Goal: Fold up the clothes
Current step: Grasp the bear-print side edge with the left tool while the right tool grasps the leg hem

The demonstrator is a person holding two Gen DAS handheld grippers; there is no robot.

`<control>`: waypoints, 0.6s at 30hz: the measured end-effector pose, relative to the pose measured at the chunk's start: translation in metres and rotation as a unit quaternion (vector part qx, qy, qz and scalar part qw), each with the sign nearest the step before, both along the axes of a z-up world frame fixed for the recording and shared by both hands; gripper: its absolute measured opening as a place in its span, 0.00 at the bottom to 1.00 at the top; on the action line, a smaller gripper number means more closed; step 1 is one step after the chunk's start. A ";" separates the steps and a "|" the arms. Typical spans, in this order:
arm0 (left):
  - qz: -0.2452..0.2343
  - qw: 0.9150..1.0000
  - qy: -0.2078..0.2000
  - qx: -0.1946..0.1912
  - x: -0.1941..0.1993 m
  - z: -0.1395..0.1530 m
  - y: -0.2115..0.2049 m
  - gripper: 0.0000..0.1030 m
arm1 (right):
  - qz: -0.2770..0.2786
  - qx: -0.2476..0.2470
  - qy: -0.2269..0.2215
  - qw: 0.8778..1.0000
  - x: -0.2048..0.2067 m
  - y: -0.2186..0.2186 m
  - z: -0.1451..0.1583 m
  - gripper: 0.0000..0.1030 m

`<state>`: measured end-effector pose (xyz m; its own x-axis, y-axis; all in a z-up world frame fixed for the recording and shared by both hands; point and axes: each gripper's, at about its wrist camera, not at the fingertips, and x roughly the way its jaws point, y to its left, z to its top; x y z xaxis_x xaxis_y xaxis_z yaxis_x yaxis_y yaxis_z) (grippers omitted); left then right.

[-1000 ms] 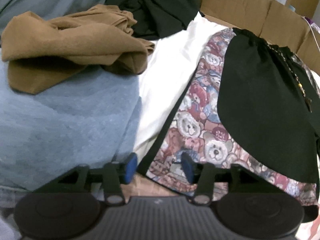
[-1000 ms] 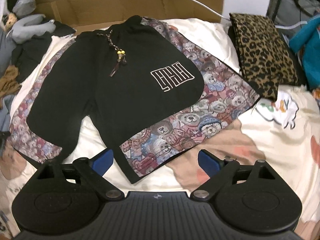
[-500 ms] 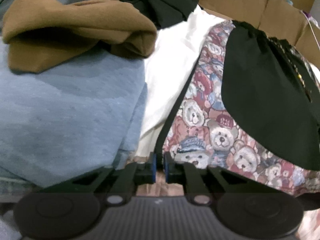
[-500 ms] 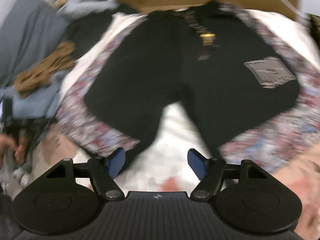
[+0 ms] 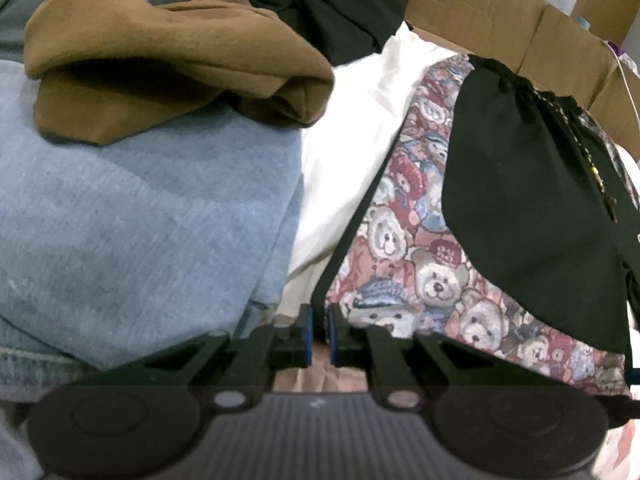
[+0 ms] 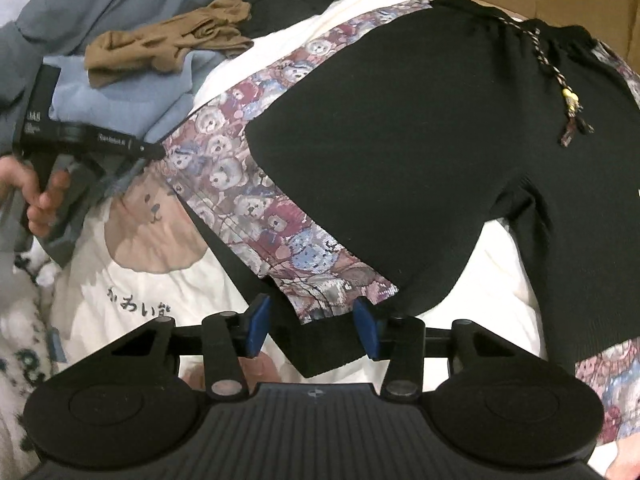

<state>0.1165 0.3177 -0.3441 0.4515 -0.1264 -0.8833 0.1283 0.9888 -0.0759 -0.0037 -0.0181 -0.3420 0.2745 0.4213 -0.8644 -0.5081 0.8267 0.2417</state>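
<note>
A pair of shorts (image 6: pixel 392 128) with a black middle and teddy-bear print side panels (image 6: pixel 248 184) lies flat on a white printed sheet. In the left wrist view the shorts (image 5: pixel 432 248) fill the right half. My left gripper (image 5: pixel 319 334) is shut on the black-trimmed outer corner of the left leg hem; it also shows in the right wrist view (image 6: pixel 154 151). My right gripper (image 6: pixel 314 326) is open, its blue pads either side of the black hem at the leg's inner corner.
A brown garment (image 5: pixel 160 64) lies on a light blue one (image 5: pixel 140 220) at the left, with dark clothes (image 5: pixel 320 4) behind. Cardboard (image 5: pixel 500 12) stands along the far side. A bear-print sheet (image 6: pixel 152 224) covers the near surface.
My left gripper went from open to shut on the hem corner. My right gripper swung left and down to the left leg's hem and narrowed its opening.
</note>
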 end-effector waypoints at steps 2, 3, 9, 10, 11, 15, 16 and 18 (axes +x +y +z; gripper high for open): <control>-0.004 1.000 0.001 0.004 0.001 0.001 0.000 0.08 | 0.008 -0.015 0.003 1.000 0.003 0.000 -0.007 0.22; -0.006 1.000 0.000 0.007 0.002 0.002 -0.001 0.08 | 0.007 -0.019 0.009 1.000 0.004 -0.001 -0.011 0.15; 0.007 1.000 0.000 0.000 0.000 0.005 0.005 0.07 | 0.013 0.000 0.026 1.000 0.000 -0.009 -0.017 0.02; 0.010 1.000 0.002 -0.001 -0.001 0.004 0.005 0.07 | 0.016 -0.001 0.028 0.999 -0.002 -0.010 -0.018 0.02; 0.010 1.000 0.006 0.001 -0.001 0.002 0.004 0.07 | 0.018 -0.003 0.031 0.999 -0.004 -0.010 -0.020 0.02; -0.001 1.000 0.020 0.019 0.000 -0.008 -0.002 0.08 | 0.028 -0.015 0.051 0.998 -0.008 -0.011 -0.030 0.02; 0.001 1.000 0.023 0.017 0.002 -0.008 -0.003 0.08 | 0.029 -0.015 0.058 0.998 -0.007 -0.013 -0.030 0.04; 0.011 1.000 0.022 0.005 0.003 -0.005 0.000 0.13 | 0.021 0.002 0.064 0.998 -0.005 -0.017 -0.021 0.07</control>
